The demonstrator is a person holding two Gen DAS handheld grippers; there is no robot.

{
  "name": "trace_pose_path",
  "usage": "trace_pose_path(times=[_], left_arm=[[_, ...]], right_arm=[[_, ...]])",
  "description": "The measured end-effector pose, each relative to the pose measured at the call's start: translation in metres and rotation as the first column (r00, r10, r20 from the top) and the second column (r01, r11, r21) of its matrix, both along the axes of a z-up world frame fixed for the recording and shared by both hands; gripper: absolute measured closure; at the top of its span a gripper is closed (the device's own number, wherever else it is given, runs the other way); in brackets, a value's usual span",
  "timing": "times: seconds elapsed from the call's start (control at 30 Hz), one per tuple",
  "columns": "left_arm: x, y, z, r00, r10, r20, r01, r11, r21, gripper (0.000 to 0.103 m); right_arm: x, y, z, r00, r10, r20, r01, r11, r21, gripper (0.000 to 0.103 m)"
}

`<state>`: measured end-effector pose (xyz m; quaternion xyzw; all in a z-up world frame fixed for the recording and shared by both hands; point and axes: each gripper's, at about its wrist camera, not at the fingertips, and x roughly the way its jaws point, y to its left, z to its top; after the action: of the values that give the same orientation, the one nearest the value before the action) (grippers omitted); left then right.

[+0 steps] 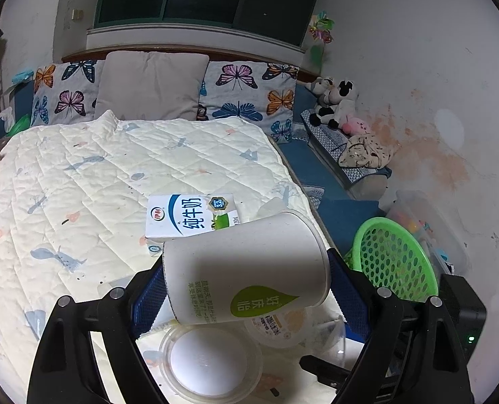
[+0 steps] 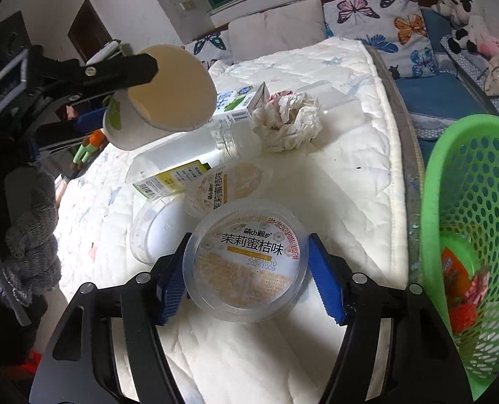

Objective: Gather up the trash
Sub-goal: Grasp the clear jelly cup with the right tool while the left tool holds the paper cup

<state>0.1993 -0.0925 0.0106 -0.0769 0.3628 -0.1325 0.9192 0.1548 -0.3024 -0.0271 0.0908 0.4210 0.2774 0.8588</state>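
My left gripper (image 1: 246,286) is shut on a white paper cup (image 1: 246,269), held tilted above the bed; the cup also shows in the right wrist view (image 2: 168,94). My right gripper (image 2: 249,276) is shut on a clear plastic tub with a printed lid (image 2: 246,262). On the quilt lie a milk carton (image 1: 192,215), a crumpled tissue (image 2: 286,121), a clear bottle (image 2: 185,161), a second printed tub (image 2: 222,185) and an empty clear tub (image 2: 155,232). A green mesh basket (image 2: 468,222) stands at the bed's right edge with some wrappers inside.
The bed's quilt (image 1: 81,185) has pillows (image 1: 151,84) at its head. Plush toys (image 1: 333,101) and a folded cloth lie on the blue ledge by the wall. A clear storage box (image 1: 427,222) sits behind the basket.
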Motion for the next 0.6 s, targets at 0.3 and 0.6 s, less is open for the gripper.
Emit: trace_pose_path(times=[0.3,0.6], left_arm=[[-0.005,-0.026,0.003,0.998,-0.063,0.011,0.063,0.998,0.014,0.018],[-0.006,-0.069,0.003,0.989,-0.151,0.008,0.150,0.988,0.036,0.018]], right_arm=[[-0.017,-0.046,0.019,0.989,-0.141,0.049,0.142,0.990,-0.013,0.037],[-0.021,-0.117,0.011,0.938,-0.346,0.034,0.347,0.936,-0.063,0.037]])
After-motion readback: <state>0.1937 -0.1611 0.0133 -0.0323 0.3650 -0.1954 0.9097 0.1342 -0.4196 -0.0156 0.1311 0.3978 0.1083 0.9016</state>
